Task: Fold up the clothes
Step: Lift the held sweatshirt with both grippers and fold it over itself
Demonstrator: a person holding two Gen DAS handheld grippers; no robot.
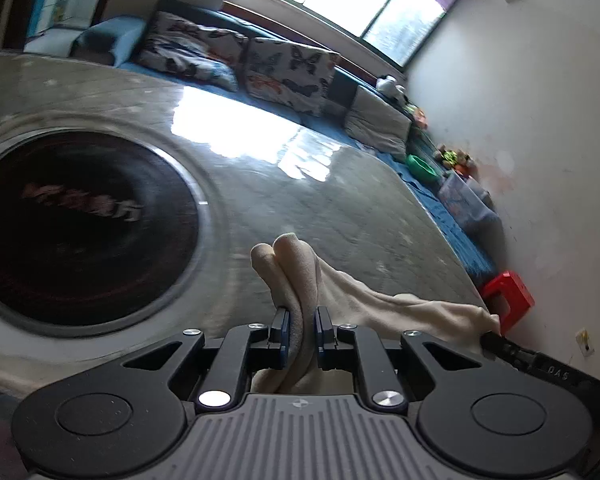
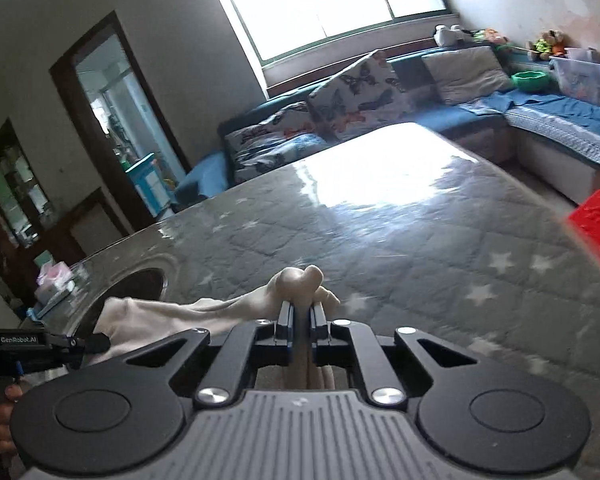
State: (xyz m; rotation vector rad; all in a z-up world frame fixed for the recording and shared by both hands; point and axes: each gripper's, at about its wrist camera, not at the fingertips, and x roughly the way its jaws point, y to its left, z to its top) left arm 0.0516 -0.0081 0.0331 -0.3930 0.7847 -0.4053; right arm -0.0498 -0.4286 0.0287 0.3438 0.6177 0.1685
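A cream-coloured garment [image 1: 364, 300] is held up over a glass-topped table [image 1: 340, 216] and stretches between my two grippers. My left gripper [image 1: 302, 318] is shut on one bunched end, and a fold of cloth sticks up past its fingers. My right gripper [image 2: 300, 312] is shut on the other bunched end of the cream garment [image 2: 172, 316]. In the left wrist view the right gripper's tip [image 1: 496, 336] shows at the right, pinching the cloth. In the right wrist view the left gripper [image 2: 96, 342] shows at the left edge, with a hand [image 2: 4, 412] below it.
The table [image 2: 420, 248] has a star-patterned quilt under glass and a dark round inset [image 1: 80, 220] on its left. A blue sofa [image 2: 480, 120] with butterfly cushions [image 1: 284, 72] runs behind it. A red stool [image 1: 508, 296] stands off the table's right side. Toys, a green bowl and a clear bin [image 2: 584, 74] crowd the far corner.
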